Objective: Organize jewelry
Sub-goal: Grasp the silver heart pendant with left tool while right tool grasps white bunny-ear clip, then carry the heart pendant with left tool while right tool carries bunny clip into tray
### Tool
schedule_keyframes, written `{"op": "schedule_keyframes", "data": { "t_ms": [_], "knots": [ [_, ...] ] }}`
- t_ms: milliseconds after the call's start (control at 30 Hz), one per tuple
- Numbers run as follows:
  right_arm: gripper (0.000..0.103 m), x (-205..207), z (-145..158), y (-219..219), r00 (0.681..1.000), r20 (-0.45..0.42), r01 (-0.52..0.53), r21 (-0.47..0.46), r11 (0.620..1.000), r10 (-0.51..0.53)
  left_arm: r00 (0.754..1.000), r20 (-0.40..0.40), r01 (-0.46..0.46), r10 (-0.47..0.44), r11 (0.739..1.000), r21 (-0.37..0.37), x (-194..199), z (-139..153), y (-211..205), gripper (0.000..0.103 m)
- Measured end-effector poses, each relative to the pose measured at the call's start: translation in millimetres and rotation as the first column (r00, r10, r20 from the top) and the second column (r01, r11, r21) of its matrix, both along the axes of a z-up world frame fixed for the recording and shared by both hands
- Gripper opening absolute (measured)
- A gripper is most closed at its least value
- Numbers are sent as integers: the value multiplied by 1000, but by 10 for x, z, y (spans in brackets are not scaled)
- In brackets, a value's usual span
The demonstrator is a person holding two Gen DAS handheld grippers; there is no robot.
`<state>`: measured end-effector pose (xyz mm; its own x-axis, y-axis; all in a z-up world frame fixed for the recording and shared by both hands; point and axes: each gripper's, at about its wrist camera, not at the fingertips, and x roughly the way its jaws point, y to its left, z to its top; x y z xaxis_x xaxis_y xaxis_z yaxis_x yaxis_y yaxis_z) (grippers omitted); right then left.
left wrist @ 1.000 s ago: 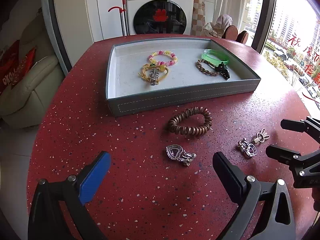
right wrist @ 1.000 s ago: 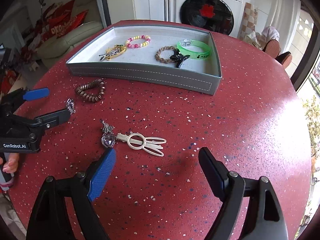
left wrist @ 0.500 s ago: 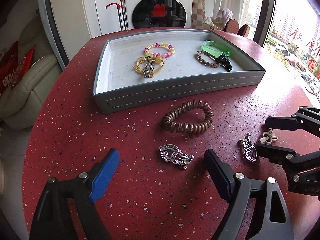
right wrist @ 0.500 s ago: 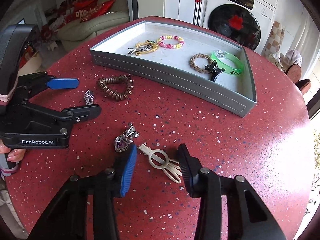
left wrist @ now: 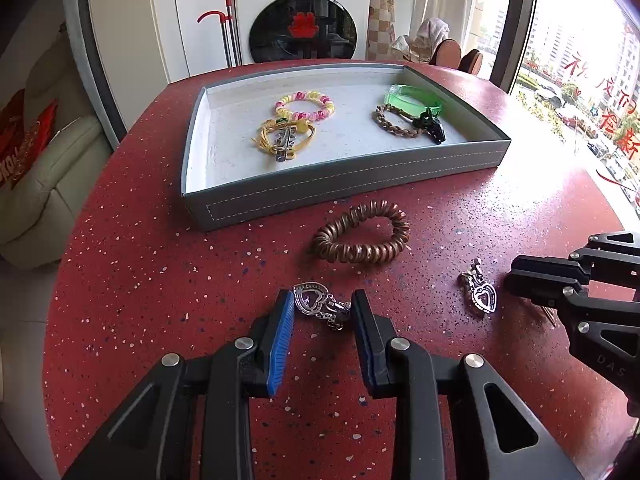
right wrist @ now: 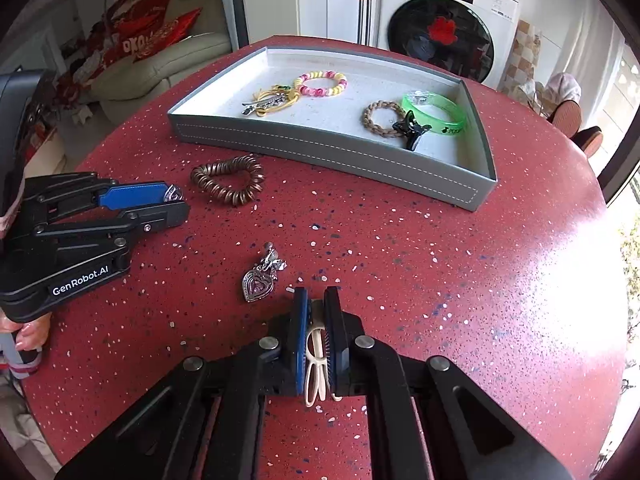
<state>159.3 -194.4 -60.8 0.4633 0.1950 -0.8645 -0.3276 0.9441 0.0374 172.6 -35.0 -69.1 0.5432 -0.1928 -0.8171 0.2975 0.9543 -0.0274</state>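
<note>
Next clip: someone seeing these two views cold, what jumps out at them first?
Probably the right gripper in the foreground, shut on a cream hair clip just above the speckled red table. Next, the left gripper, its fingers either side of a silver heart pendant lying on the table. Behind them sits the grey tray, already holding colourful bracelets, with a coiled brown bracelet lying just in front of it.

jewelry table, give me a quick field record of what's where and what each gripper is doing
tray: grey rectangular tray, holds bracelets and clips
on table: brown coiled hair tie, silver heart pendant
left gripper: jaws around a second silver heart charm, not yet shut
right gripper: shut on cream plastic hair clip
surface: red speckled table
</note>
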Motion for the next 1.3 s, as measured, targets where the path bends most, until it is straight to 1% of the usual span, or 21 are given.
{"op": "schedule_keyframes", "data": {
  "t_ms": [33,67,133,233,400,600,700,967,1300],
  "knots": [
    [9,-9,13,-15,1000,0,12,8,1000,-12,1000,5,3,-2,1000,-3,-7,8,5,46],
    [9,-19,27,-30,1000,0,24,16,1000,-24,1000,12,7,-7,1000,-8,-17,24,14,42],
    [9,-28,57,-53,999,0,49,40,998,-49,1000,11,19,-19,1000,-22,-31,51,27,22],
    [9,-38,117,-123,995,-3,95,100,990,-95,1000,9,28,-28,999,-40,-48,88,62,22],
    [9,-47,243,-234,989,-11,149,207,967,-150,1000,3,30,-30,998,-61,-67,113,120,22],
    [9,-13,414,-260,984,-9,175,278,945,-179,999,16,32,-31,995,-94,-87,222,197,22],
    [9,32,481,-261,981,-10,189,302,934,-195,999,37,38,-34,994,-104,-98,307,225,22],
    [9,191,623,-231,975,2,209,315,926,-221,996,87,49,-37,989,-140,-9,553,274,22],
    [9,606,754,-155,968,19,232,294,927,-249,991,130,36,-16,987,-155,345,768,304,22]
  ]
}}
